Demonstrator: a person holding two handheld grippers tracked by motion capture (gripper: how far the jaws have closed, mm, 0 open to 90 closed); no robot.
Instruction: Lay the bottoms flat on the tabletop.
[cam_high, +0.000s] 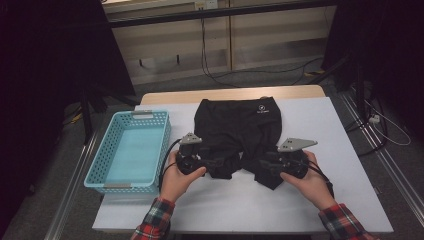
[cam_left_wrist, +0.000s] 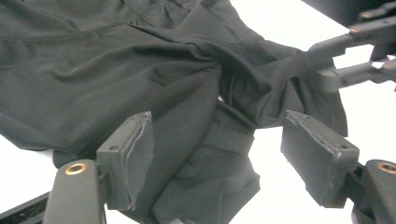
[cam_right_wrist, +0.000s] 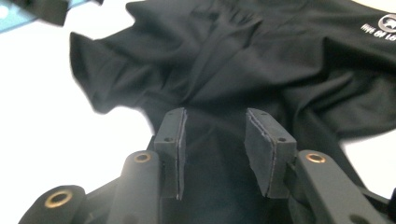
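Note:
A pair of black shorts (cam_high: 240, 125) lies spread on the white table (cam_high: 320, 130), waistband at the far side and a small white logo near it. My left gripper (cam_high: 212, 162) sits at the near left leg hem, held in the person's left hand. Its jaws stand wide open over the bunched cloth (cam_left_wrist: 140, 60), and the pads (cam_left_wrist: 135, 140) do not press on it. My right gripper (cam_high: 262, 167) is at the near right leg hem. Its jaws stand apart, with dark fabric (cam_right_wrist: 261, 56) lying below and between the pads (cam_right_wrist: 173, 140), not pinched.
A light blue plastic basket (cam_high: 130, 116) stands on the table's left side, beside the left hand. Bare white tabletop runs to the right of the shorts and along the near edge. Cables lie on the floor behind the table.

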